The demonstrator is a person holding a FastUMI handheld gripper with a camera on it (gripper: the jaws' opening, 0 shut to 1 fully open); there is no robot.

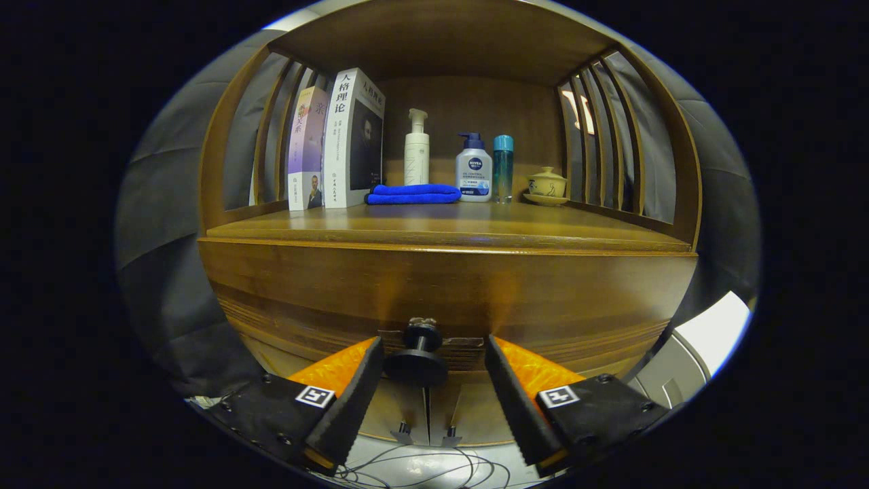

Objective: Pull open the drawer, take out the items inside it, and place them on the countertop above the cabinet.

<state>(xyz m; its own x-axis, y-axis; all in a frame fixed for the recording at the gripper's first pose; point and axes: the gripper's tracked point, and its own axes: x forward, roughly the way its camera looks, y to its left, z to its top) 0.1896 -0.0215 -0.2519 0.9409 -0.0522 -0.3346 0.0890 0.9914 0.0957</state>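
Observation:
A wooden cabinet stands before me with its drawer front (448,299) closed flush. A dark round knob (417,356) sticks out from the middle of the drawer. My gripper (434,360) is open, and the knob sits between its fingers, closer to the left finger (353,401); neither finger touches it. The wooden countertop (448,221) runs above the drawer. What is inside the drawer is hidden.
On the countertop stand two books (336,142), a folded blue cloth (413,194), a white pump bottle (416,149), a blue-capped pump bottle (474,170), a teal bottle (503,166) and a lidded cup on a saucer (546,185). Two lower cabinet doors with small knobs (426,429) sit beneath. Thin cables (421,468) lie on the floor.

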